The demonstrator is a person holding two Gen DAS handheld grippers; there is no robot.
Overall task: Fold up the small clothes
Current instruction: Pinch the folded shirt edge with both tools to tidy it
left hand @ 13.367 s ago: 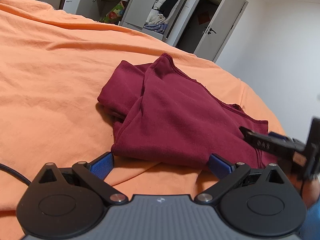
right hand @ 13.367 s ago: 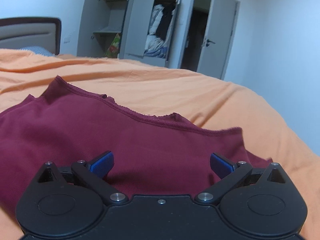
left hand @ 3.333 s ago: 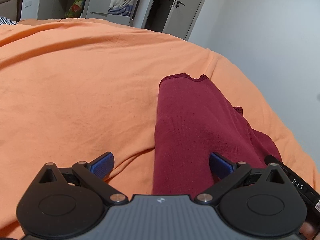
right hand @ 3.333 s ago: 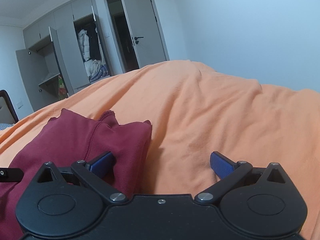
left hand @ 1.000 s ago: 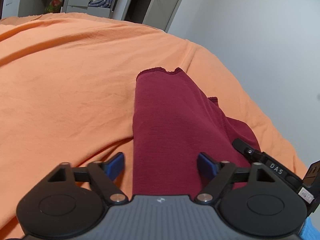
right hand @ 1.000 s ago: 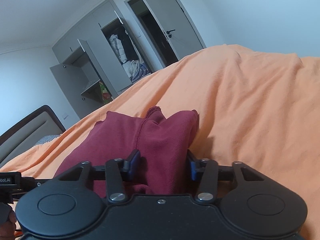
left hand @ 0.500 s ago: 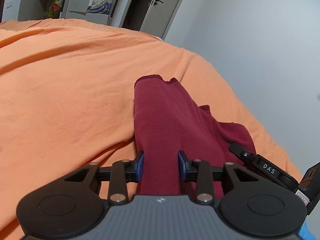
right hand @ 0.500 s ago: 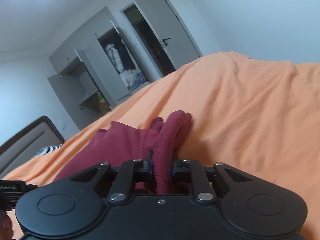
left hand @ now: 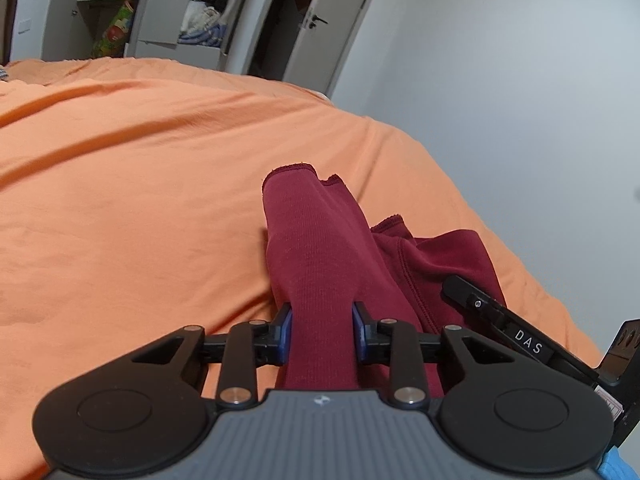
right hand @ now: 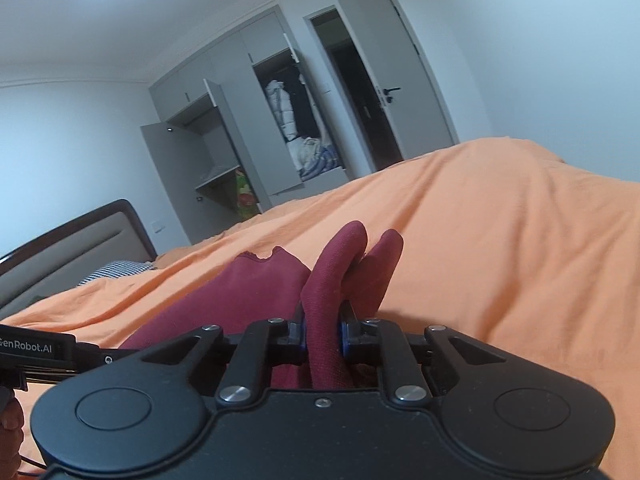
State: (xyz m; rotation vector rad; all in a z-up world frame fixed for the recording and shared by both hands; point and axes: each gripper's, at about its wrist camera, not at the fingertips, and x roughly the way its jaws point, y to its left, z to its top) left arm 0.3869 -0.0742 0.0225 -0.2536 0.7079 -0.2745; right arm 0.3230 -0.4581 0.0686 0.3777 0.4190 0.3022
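On the orange bedspread (left hand: pixel 140 184) the maroon garment (left hand: pixel 316 248) lies as a narrow folded strip, its long axis running straight away from both tools toward the far hem. Its near end is gathered up: the left gripper (left hand: pixel 322 330) pinches one bunched corner, the right gripper (right hand: pixel 322 334) just beside it clamps another. I judge the coming fold carries this near end forward, along that axis.

To my left the orange bedsheet (left hand: pixel 140 200) lies bare and open all the way out. Ahead, the folded dark red knit garment (left hand: pixel 320 248) fills the space between my jaws. On my right, my right gripper (left hand: pixel 476 304) sits close alongside; beyond it the sheet (right hand: pixel 520 260) is free.
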